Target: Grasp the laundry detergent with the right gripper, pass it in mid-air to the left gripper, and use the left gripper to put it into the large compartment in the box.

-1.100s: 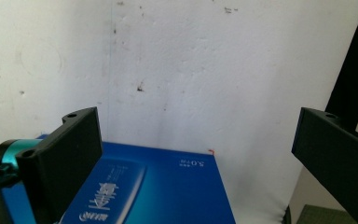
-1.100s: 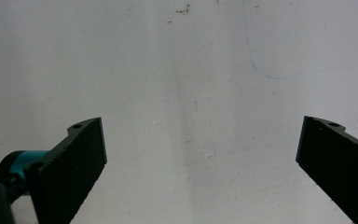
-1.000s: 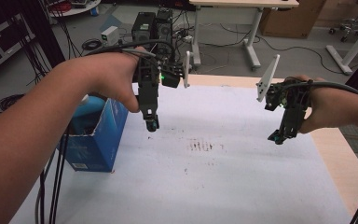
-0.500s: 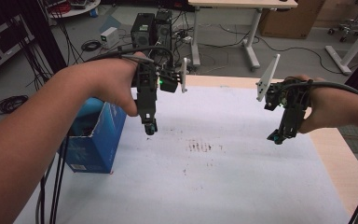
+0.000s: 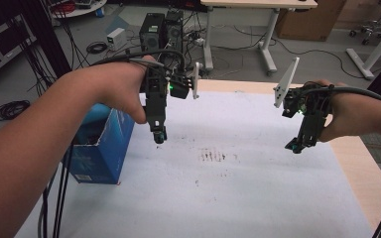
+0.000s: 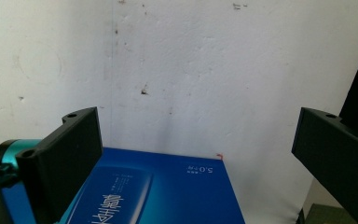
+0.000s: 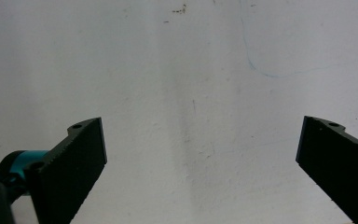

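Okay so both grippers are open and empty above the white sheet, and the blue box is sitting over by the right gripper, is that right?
Not quite: the blue box sits at the table's left edge, beside the left gripper, not the right gripper. The high view shows this, and the left gripper view has the box just below its open jaws. The rest holds: both grippers are open and empty above the white sheet.

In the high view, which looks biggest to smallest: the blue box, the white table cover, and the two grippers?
1. White table cover.
2. Blue box, partly hidden behind the left forearm.
3. Left hand-held gripper and right hand-held gripper: they look much alike, so no ranking between them.
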Available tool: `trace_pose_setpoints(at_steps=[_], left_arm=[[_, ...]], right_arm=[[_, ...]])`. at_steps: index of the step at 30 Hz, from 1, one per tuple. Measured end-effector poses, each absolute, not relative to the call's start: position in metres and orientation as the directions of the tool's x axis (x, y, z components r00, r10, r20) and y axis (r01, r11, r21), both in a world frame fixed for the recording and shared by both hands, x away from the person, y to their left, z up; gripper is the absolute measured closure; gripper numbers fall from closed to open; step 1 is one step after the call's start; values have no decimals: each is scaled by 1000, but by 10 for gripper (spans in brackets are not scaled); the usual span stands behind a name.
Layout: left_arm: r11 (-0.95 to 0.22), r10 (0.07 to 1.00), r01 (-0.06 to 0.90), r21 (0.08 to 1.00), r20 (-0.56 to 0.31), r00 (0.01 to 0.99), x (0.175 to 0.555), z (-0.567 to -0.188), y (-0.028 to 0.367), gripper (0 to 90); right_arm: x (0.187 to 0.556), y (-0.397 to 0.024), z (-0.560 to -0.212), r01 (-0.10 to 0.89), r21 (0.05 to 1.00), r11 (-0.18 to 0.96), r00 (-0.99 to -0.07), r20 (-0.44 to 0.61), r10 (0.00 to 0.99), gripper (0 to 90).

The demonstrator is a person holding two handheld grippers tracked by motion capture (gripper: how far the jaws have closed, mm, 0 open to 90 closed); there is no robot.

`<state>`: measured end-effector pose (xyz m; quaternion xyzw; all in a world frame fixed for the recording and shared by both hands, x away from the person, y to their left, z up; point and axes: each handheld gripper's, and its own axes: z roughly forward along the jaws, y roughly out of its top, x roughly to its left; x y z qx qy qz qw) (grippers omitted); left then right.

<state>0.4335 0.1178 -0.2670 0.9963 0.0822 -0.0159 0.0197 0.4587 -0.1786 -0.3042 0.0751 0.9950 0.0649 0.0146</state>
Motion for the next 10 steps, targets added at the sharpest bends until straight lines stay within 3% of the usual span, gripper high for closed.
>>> trace_pose_setpoints(at_steps=[10], left_arm=[[-985, 165, 166, 35, -40, 986, 433, -272, 118, 17]], right_arm=[[457, -179, -302, 146, 138, 980, -988, -23, 150, 6]])
